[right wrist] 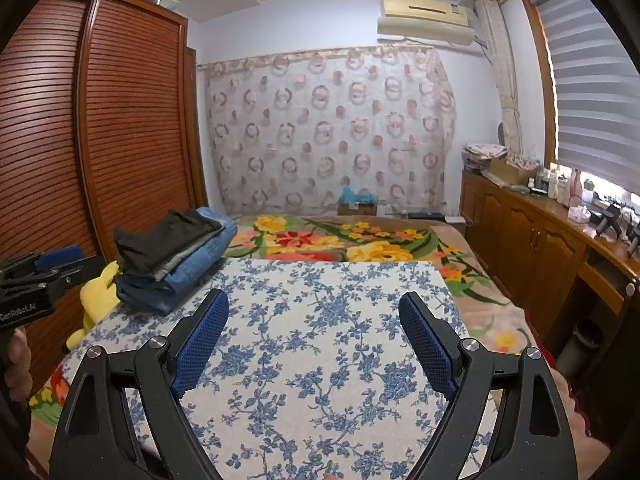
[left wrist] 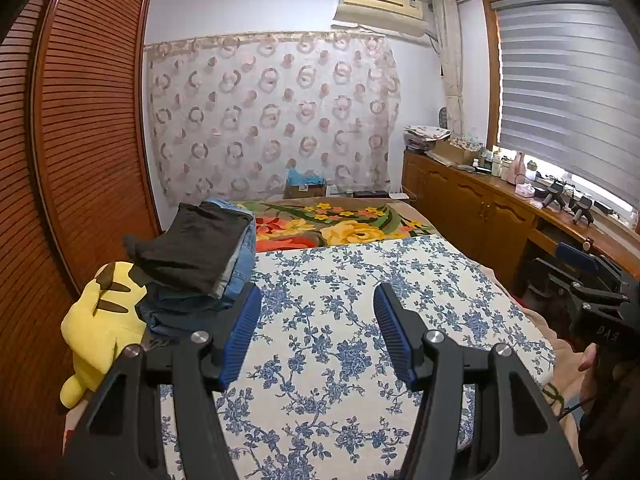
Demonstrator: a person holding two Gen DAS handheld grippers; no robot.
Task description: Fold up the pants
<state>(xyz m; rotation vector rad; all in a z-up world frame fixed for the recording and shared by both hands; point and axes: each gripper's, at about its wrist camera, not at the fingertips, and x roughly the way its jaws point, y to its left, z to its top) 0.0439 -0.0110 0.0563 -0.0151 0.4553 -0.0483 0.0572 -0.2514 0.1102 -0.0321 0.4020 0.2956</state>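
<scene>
Hovering over the blue-flowered cloth point(left wrist: 340, 320) spread on the bed, the left gripper point(left wrist: 318, 328) and the right gripper point(right wrist: 314, 340) both have their jaws spread wide with nothing between them. The pants lie in a folded stack of pants point(left wrist: 200, 264), black on top of denim, at the cloth's far left corner, just beside the yellow plush toy point(left wrist: 100, 320). From that stack, the left jaws sit close by, just to its right and nearer the person; the right jaws stand further off on the same side. The stack's long axis runs away from the person toward the floral blanket point(right wrist: 360, 244). No loose pair shows on the cloth, so the left gripper is the likelier one to reach the stack.
</scene>
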